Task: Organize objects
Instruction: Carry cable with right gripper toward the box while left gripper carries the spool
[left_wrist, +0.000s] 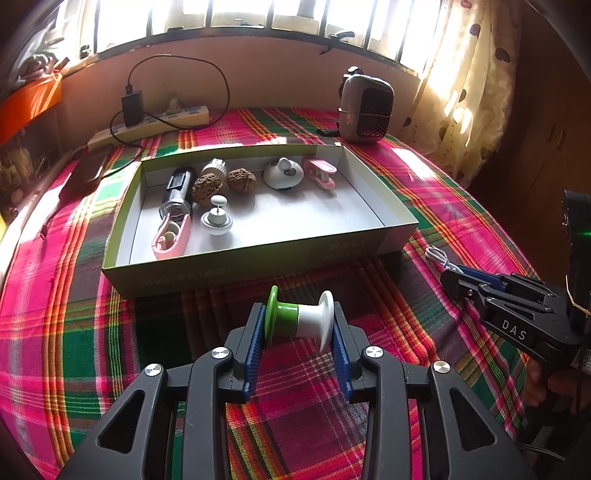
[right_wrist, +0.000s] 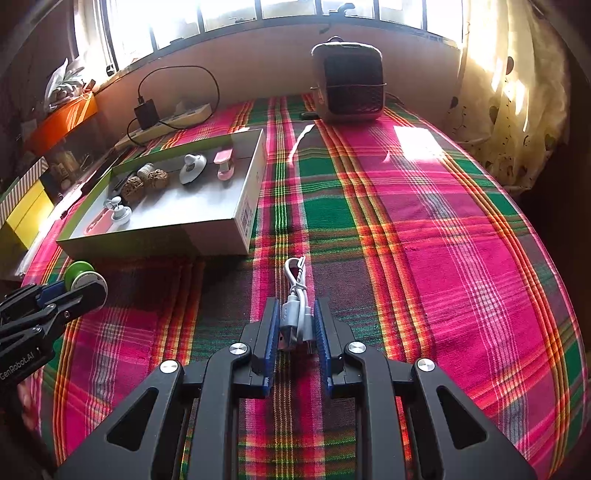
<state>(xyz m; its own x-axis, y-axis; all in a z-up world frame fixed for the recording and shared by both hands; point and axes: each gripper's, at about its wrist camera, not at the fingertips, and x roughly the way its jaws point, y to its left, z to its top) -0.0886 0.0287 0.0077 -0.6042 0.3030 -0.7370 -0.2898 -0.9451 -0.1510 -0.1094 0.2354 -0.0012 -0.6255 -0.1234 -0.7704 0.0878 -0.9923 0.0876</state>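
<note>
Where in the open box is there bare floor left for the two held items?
The box is bare along its right half, in front of the white dome and pink clip. The left end is crowded around the walnuts and black cylinder.

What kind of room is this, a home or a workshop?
Probably a home, likely a bedroom: a plaid cloth covers a wide surface below a barred window, with a patterned curtain and a power strip.

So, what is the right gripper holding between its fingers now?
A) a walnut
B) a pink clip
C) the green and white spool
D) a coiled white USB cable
D: the right gripper is shut on the white USB cable, above the plaid cloth.
</note>
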